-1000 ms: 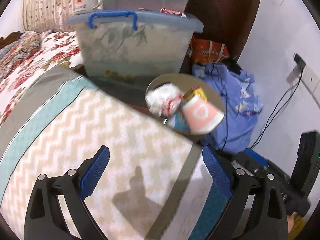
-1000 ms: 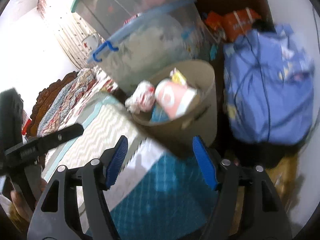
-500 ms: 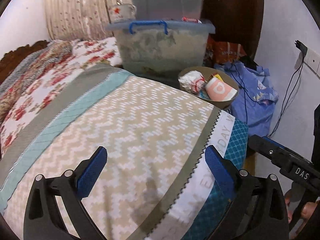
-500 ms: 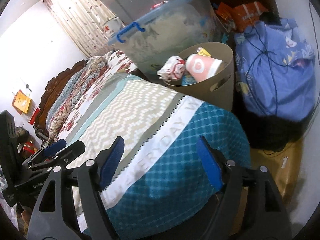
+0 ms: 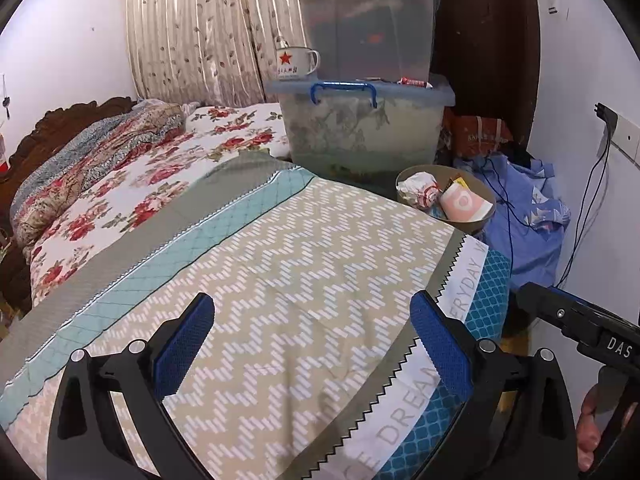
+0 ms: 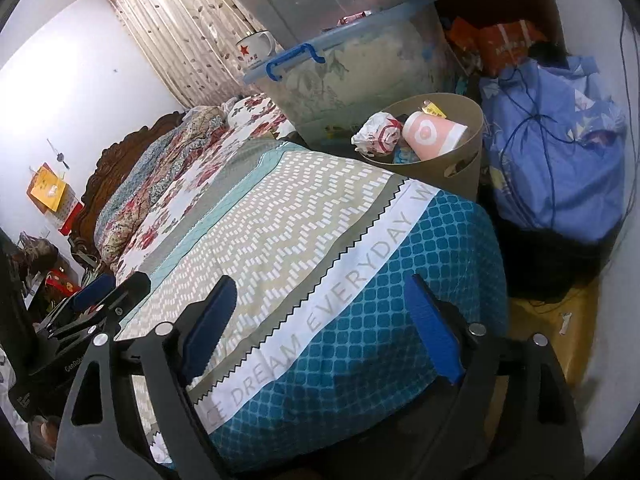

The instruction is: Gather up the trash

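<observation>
A tan bin point(image 5: 486, 200) point(image 6: 460, 160) stands off the bed's far corner. Inside it lie a crumpled white wrapper point(image 5: 418, 194) point(image 6: 378, 134), a pink paper cup point(image 5: 464, 204) point(image 6: 432, 136) on its side and a small yellow packet point(image 6: 434, 110). My left gripper point(image 5: 312, 332) is open over the zigzag blanket point(image 5: 300, 248), well short of the bin, with nothing between its blue pads. My right gripper point(image 6: 320, 316) hovers over the blanket's blue end point(image 6: 400, 300); its jaws are opening and hold nothing. The right gripper's body also shows at the right edge point(image 5: 580, 328) of the left wrist view.
Two stacked clear storage boxes point(image 5: 364, 120) with a star-marked mug point(image 5: 294, 62) stand behind the bin. A blue bundle of cloth with cables point(image 6: 552, 148) lies right of it, near a wall socket point(image 5: 612, 128). Floral bedding point(image 5: 132, 168) covers the bed's left.
Both grippers have pulled back from the bin, which now looks small and far across the blanket. The right jaws have widened. The trash stays in the bin.
</observation>
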`<action>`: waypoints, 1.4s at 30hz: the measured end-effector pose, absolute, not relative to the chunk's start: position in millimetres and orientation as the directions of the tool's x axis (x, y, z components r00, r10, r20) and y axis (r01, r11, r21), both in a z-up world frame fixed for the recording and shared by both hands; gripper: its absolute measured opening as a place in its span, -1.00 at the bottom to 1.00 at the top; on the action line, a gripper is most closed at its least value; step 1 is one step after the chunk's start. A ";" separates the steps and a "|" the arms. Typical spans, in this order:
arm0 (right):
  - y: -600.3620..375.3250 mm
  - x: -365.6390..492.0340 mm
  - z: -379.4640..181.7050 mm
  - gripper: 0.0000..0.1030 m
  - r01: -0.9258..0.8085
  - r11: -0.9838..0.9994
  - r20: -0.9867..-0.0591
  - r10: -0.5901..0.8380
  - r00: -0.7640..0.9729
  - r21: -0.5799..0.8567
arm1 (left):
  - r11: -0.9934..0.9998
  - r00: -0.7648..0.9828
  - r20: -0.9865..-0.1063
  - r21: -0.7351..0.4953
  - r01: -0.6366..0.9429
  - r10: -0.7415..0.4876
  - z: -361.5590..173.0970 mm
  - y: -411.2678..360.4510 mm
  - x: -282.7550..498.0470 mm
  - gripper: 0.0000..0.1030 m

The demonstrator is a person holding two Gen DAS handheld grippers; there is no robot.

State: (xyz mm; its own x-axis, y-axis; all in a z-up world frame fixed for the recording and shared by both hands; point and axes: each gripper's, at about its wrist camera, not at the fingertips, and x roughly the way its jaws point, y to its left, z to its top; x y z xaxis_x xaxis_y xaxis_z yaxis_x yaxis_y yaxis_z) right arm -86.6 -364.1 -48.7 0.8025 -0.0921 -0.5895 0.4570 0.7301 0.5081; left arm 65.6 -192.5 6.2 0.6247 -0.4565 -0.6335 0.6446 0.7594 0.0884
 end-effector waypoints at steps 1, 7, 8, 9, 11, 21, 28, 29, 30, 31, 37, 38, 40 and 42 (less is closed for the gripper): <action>-362.4 -88.2 -47.2 0.71 0.460 0.726 -0.590 -0.092 0.802 0.512 | 0.760 0.628 -0.632 0.092 0.643 -0.455 7.3 -192.0 64.8 0.83; -355.9 -94.0 -39.5 0.83 0.466 0.726 -0.579 -0.115 0.807 0.505 | 0.760 0.639 -0.611 0.093 0.643 -0.466 14.3 -187.7 57.9 0.83; -355.3 -95.2 -38.8 0.85 0.467 0.727 -0.578 -0.117 0.807 0.504 | 0.760 0.640 -0.605 0.086 0.644 -0.474 16.3 -186.5 56.4 0.83; -353.7 -96.7 -37.4 0.85 0.467 0.729 -0.577 -0.122 0.808 0.500 | 0.761 0.643 -0.598 0.082 0.643 -0.478 17.8 -185.9 54.8 0.83; -351.6 -99.2 -35.4 0.88 0.466 0.733 -0.574 -0.126 0.809 0.496 | 0.762 0.648 -0.589 0.083 0.642 -0.482 20.9 -185.5 52.8 0.83; -348.2 -106.0 -32.1 0.92 0.459 0.740 -0.563 -0.132 0.816 0.492 | 0.783 0.693 -0.556 0.117 0.611 -0.458 32.1 -186.3 40.7 0.83; -349.1 -108.4 -30.6 0.92 0.458 0.740 -0.555 -0.138 0.820 0.492 | 0.790 0.705 -0.548 0.123 0.600 -0.450 37.2 -185.6 39.6 0.83; -349.2 -108.7 -30.5 0.92 0.458 0.740 -0.555 -0.138 0.820 0.492 | 0.791 0.706 -0.549 0.124 0.599 -0.448 38.0 -186.2 39.0 0.83; -349.1 -108.5 -30.5 0.92 0.458 0.740 -0.555 -0.138 0.820 0.493 | 0.790 0.705 -0.549 0.124 0.600 -0.449 38.1 -185.9 38.9 0.83; -349.2 -108.8 -30.4 0.92 0.458 0.739 -0.555 -0.139 0.821 0.493 | 0.789 0.705 -0.547 0.123 0.602 -0.452 38.2 -185.8 38.5 0.83; -352.4 -112.3 -27.1 0.92 0.466 0.735 -0.544 -0.158 0.824 0.493 | 0.785 0.700 -0.551 0.125 0.607 -0.454 40.6 -188.0 34.6 0.83; -353.5 -113.2 -26.5 0.92 0.467 0.734 -0.542 -0.161 0.825 0.493 | 0.785 0.703 -0.548 0.127 0.606 -0.454 41.5 -187.7 33.6 0.83; -354.8 -114.1 -25.7 0.92 0.471 0.732 -0.540 -0.168 0.825 0.492 | 0.785 0.705 -0.542 0.127 0.607 -0.457 43.2 -188.2 32.3 0.83; -356.2 -115.8 -26.3 0.92 0.474 0.729 -0.540 -0.170 0.824 0.494 | 0.785 0.708 -0.537 0.127 0.606 -0.459 44.5 -188.1 30.8 0.83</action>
State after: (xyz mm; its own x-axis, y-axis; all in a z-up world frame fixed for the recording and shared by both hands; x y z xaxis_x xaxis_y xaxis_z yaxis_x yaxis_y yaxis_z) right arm -115.8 -356.2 -26.3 0.8245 -0.1703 -0.5396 0.4737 0.7293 0.4936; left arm 30.8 -188.1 44.5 0.7075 -0.4593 -0.5371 0.6062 0.7851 0.1272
